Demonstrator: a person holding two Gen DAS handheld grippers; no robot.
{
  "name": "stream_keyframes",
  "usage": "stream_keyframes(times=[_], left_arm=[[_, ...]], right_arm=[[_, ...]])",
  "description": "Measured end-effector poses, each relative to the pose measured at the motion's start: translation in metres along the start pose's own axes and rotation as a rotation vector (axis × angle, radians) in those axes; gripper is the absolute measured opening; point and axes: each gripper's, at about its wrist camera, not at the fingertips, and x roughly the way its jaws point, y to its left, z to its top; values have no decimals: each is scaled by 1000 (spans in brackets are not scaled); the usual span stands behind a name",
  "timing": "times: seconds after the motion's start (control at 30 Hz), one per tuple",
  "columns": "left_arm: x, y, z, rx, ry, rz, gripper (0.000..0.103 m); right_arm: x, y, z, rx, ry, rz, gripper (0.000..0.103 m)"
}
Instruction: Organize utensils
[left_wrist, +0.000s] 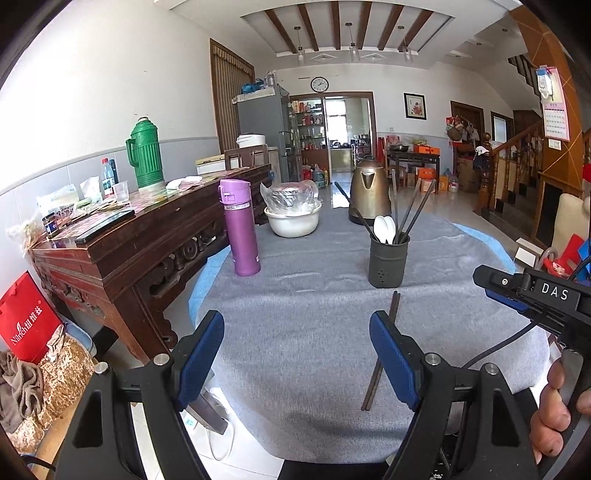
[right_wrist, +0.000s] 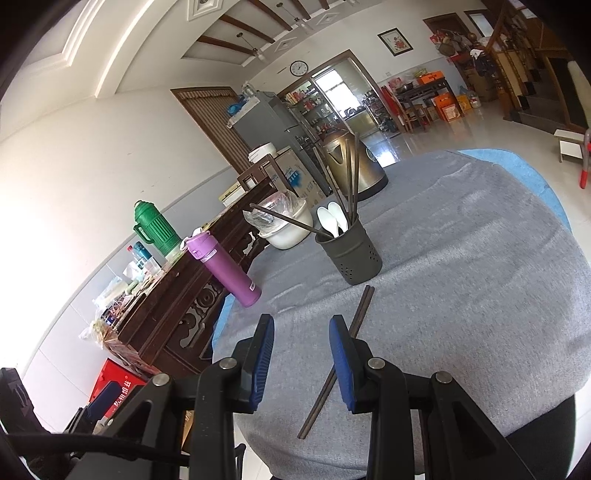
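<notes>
On the right gripper (left_wrist: 491, 282), white letters "DAS"; red bag (left_wrist: 27, 321), "Nilrich".

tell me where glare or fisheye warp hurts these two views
Left wrist view: the wall at left is blown out white, edges bow, centre sharp. Right wrist view: the horizon is tilted, the wall is washed out, glare sits on the floor, and the holder stays crisp.

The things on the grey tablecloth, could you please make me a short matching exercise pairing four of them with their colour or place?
Things:
1. flask
2. kettle
3. spoons
4. chopsticks

Descriptions:
A. lying flat on the cloth
B. purple, upright
C. white, standing in the dark holder
D. bronze, at the far edge

Pairs: 1-B, 2-D, 3-C, 4-A
</notes>
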Motion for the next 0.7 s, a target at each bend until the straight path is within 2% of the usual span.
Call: stream_keyframes(times=[0.27, 0.43, 0.7], left_arm=[[7, -6, -3, -3, 33, -3, 82], [9, -18, -4, 38, 40, -5, 82], [11, -25, -6, 63, 50, 0, 82]], right_arm=[[-7, -7, -4, -7, -4, -6, 34], [-19, -12, -1, -9, -44, 0, 34], [-21, -20, 1, 9, -49, 15, 34]])
